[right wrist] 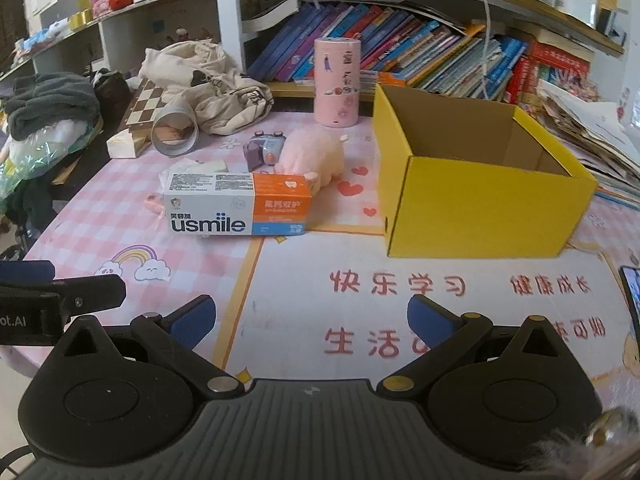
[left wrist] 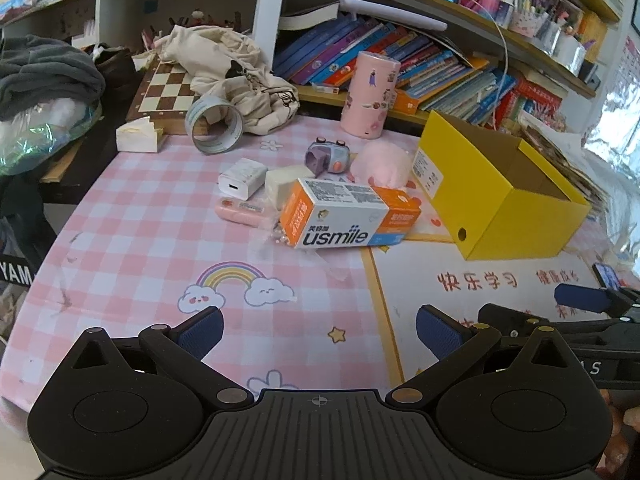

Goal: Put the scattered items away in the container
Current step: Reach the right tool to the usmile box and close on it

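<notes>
Both hand-held grippers, left (left wrist: 320, 330) and right (right wrist: 311, 316), are spread wide and hold nothing. The usmile box (left wrist: 344, 214) lies mid-frame on the table (left wrist: 132, 216) among small things. The yellow box (right wrist: 476, 188) sits open, right of center.

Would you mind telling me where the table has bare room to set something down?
Free: the mat between the grippers and the usmile box, and before the yellow box. Crowded: behind the usmile box, around the charger, toy camera and pink plush.
</notes>
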The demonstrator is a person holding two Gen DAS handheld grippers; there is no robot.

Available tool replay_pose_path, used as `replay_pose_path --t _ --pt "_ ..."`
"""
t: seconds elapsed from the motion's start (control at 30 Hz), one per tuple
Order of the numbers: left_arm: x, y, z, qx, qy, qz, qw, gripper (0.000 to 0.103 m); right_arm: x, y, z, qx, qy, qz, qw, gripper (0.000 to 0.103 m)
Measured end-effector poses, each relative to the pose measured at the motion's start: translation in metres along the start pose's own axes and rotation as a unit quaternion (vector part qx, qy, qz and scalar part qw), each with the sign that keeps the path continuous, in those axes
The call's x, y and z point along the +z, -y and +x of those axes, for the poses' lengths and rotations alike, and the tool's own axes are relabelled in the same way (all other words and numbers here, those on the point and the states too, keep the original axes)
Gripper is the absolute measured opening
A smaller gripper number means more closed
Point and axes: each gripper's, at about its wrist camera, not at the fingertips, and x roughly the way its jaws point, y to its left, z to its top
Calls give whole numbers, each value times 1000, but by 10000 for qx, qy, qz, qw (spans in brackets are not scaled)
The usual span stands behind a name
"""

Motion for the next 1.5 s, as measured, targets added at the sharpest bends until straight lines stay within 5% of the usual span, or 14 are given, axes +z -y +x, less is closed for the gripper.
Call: replay_pose_path --t 0.97,1.3,1.5 --pt "43 -19 46 1136 75 -1238 9858 103 75 0 109 1185 -380 -1217 9847 103" --pt "47 -25 53 1315 -14 -1426 9810 103 91 -24 128 1758 -60 -2801 9437 100" --pt "50 -27 60 1412 -69 -1500 9785 103 94 -43 144 2044 8 -3742 9045 85"
